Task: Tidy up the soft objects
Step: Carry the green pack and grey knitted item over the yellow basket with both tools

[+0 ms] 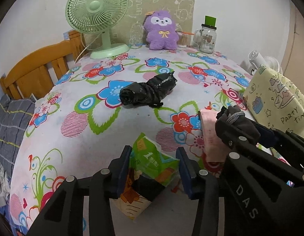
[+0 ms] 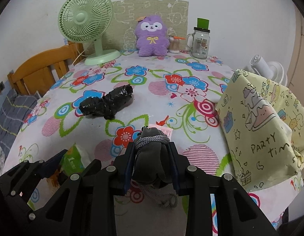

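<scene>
A green tissue packet (image 1: pixel 150 163) lies at the near edge of the flowered table (image 1: pixel 73 118), over a yellow cartoon-printed packet (image 1: pixel 132 202). My left gripper (image 1: pixel 154 157) is shut on the green packet, a pad against each side. My right gripper (image 2: pixel 152 153) is shut on a dark grey drawstring pouch (image 2: pixel 150 165), whose cord hangs below the jaws; the pouch (image 1: pixel 234 118) also shows at the right of the left wrist view. Under it lies a pink packet (image 1: pixel 211 137). A black plastic bag roll (image 2: pixel 106 104) lies mid-table. A purple plush toy (image 2: pixel 152 37) sits at the back.
A pale yellow printed bag (image 2: pixel 260 127) stands at the table's right edge. At the back are a green desk fan (image 2: pixel 87 25), a glass jar (image 2: pixel 200 43) and a cotton swab tub (image 2: pixel 174 45). A wooden bed frame (image 1: pixel 34 74) lies left; a white fan (image 2: pixel 269 66) stands right.
</scene>
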`<action>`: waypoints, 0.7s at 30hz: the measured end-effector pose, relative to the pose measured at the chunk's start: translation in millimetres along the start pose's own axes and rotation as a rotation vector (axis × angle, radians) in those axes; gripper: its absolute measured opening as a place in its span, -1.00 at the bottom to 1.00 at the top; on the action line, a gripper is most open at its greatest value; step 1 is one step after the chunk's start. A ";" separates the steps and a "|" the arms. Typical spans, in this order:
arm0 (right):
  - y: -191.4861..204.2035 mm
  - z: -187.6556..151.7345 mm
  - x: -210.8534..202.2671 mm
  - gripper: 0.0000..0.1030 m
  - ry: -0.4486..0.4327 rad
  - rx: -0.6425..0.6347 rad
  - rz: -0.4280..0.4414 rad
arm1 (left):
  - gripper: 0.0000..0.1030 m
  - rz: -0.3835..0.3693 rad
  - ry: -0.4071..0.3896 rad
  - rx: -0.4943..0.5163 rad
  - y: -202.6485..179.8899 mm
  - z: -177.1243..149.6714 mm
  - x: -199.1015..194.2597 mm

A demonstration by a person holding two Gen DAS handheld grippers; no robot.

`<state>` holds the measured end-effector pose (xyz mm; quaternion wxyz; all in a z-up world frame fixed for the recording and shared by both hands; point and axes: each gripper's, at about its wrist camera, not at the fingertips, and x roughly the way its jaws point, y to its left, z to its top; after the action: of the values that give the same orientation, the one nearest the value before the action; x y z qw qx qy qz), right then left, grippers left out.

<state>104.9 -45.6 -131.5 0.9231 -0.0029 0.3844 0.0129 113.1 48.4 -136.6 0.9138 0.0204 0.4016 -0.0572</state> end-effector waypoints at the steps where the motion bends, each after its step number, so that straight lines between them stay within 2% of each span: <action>1: -1.2 0.1 -2.2 -0.31 -0.003 0.002 0.002 | -0.10 0.000 -0.004 0.001 -1.4 0.1 -2.5; 21: -29.2 13.5 -72.1 -0.31 -0.097 0.010 0.042 | -0.10 0.011 -0.116 0.014 -35.1 13.4 -68.1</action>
<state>64.4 -76.1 -71.0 0.9401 0.0106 0.3393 0.0305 73.0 18.5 -77.1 0.9358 0.0256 0.3472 -0.0559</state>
